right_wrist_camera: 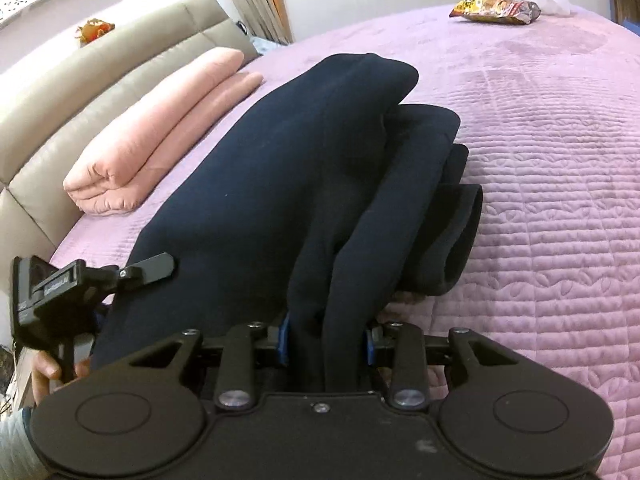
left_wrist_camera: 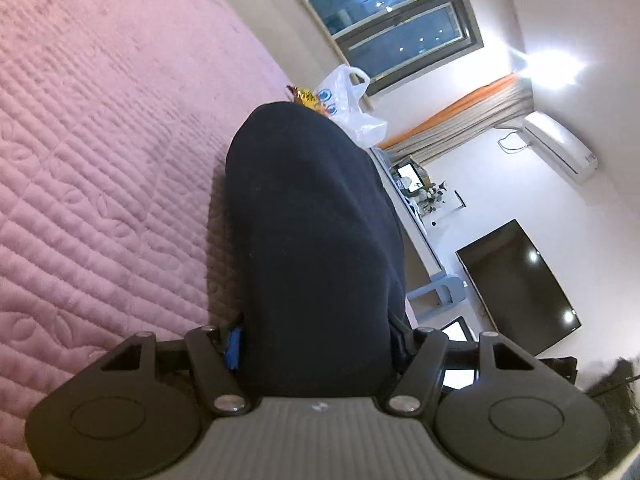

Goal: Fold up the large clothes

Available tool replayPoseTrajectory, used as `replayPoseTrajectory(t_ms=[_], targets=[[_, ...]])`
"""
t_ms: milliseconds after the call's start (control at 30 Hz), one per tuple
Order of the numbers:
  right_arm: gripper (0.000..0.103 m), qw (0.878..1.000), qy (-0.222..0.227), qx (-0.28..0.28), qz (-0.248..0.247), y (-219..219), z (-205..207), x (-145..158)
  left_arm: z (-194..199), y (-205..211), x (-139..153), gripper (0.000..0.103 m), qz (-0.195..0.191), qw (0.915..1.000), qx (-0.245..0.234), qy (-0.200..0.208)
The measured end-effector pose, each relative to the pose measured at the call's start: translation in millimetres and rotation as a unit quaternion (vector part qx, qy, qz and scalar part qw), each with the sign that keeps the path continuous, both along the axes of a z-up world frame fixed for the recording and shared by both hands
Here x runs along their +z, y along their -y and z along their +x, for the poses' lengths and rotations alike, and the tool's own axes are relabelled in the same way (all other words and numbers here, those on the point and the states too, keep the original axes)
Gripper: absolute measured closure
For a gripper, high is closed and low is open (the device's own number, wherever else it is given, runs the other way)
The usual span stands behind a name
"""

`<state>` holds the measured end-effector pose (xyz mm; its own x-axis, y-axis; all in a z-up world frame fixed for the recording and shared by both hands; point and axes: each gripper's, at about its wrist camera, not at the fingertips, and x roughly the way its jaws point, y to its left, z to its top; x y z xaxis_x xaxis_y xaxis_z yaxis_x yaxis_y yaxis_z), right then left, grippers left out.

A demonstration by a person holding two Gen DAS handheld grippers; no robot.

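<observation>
Pink quilted bedspread (right_wrist_camera: 540, 160) covers the bed, and on it lies the dark navy garment (right_wrist_camera: 280, 160), folded into thick layers. Both claws are clamped on its near edge: the left claw (left_wrist_camera: 316, 344) and the right claw (right_wrist_camera: 326, 340). Beside it, a folded pink blanket (right_wrist_camera: 160, 128) rests near the headboard (right_wrist_camera: 80, 80).

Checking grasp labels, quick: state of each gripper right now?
Left gripper: shut on the dark navy garment.
Right gripper: shut on the same garment, clamping its bunched folds on the pink quilted bedspread.
</observation>
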<state>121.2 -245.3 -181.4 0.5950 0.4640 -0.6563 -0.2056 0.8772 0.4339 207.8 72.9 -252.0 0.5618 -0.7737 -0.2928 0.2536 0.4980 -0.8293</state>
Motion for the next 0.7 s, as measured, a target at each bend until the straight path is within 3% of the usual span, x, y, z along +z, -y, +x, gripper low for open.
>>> replayPoseTrajectory(t_ms=[67, 167, 267, 367, 500, 533, 600, 633, 667, 700], targets=[[0.051, 1.0, 0.001, -0.008, -0.002, 1, -9, 5, -8, -4, 5, 0.036, 0.013, 0.9999, 0.01, 0.001], [0.05, 0.999, 0.007, -0.019, -0.028, 2, -19, 16, -26, -13, 26, 0.036, 0.064, 0.9973, 0.034, 0.008], [0.049, 0.998, 0.029, -0.031, -0.047, 10, -40, 36, -53, -19, 59, 0.042, 0.118, 0.9903, 0.068, 0.027], [0.048, 0.996, 0.064, -0.042, -0.042, 15, -55, 62, -70, -23, 97, 0.045, 0.131, 0.9864, 0.084, 0.053], [0.048, 0.992, 0.099, -0.029, -0.07, -11, -46, 84, -68, 4, 136, 0.051, 0.184, 0.9762, 0.084, 0.079], [0.051, 0.99, 0.103, -0.024, -0.088, -22, -41, 82, -65, 12, 138, 0.053, 0.201, 0.9739, 0.078, 0.071], [0.07, 0.988, 0.099, -0.001, -0.119, -42, -28, 66, -58, 35, 130, 0.069, 0.244, 0.9672, 0.047, 0.053], [0.09, 0.987, 0.085, 0.004, -0.136, -49, -21, 56, -56, 45, 121, 0.075, 0.268, 0.9617, 0.033, 0.046], [0.093, 0.986, 0.065, 0.004, -0.156, -55, -16, 44, -58, 51, 113, 0.088, 0.287, 0.9566, 0.022, 0.043], [0.094, 0.985, 0.048, 0.006, -0.167, -56, -16, 32, -63, 56, 105, 0.093, 0.312, 0.9488, 0.013, 0.047]])
